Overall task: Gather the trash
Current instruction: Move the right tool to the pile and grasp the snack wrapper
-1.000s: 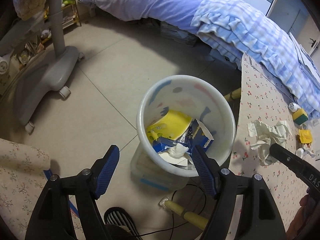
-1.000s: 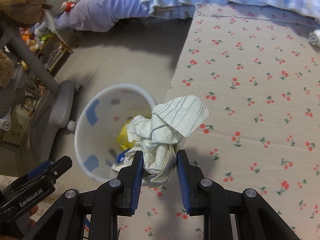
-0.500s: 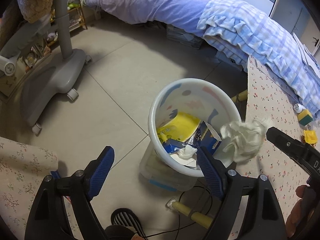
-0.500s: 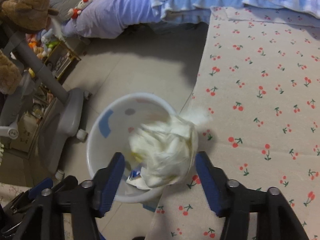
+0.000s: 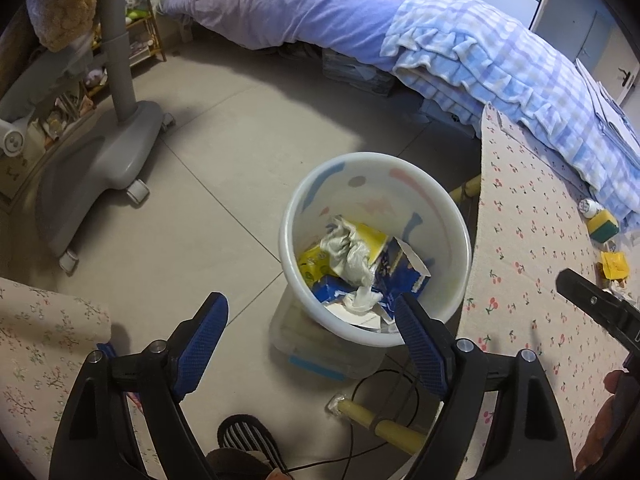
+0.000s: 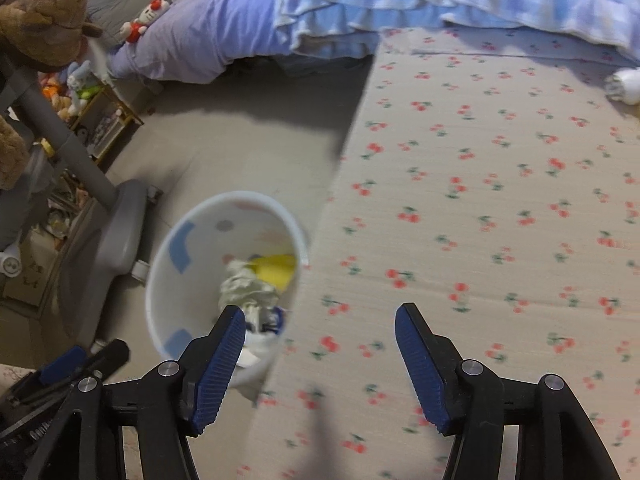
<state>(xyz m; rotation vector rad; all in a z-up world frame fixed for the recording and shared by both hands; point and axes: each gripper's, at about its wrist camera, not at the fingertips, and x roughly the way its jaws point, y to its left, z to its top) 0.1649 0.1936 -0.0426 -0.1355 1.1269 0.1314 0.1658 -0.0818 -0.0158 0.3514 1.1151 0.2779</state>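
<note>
One crumpled paper wad (image 5: pixel 348 254) now lies inside the white bin (image 5: pixel 440 320), on top of the yellow and blue packaging, just ahead of your left gripper (image 5: pixel 310 338) and ahead-left of your right gripper (image 6: pixel 320 354). Your right jaws have just been opening and stand apart with nothing between them; your left jaws have likewise opened a little further and are spread wide, also empty. Judgement: this drop is done.

Left to collect, as far as the left wrist view shows: small items on the cherry-print table (image 5: pixel 532 216), far to the right of your left claw: a yellow wrapper (image 5: pixel 615 265), a green-and-yellow sponge (image 5: pixel 603 226) and a small white bottle (image 5: pixel 590 205). Whether the sponge and bottle count as trash I cannot tell.

Surroundings: grey wheeled stand (image 5: pixel 100 160) well to the left of the bin, bed (image 5: pixel 304 8) beyond it, yellow table leg (image 5: pixel 380 424) and a cable on the floor beneath your left claw. The table edge sits just beside the bin rim; mind it when reaching back.
</note>
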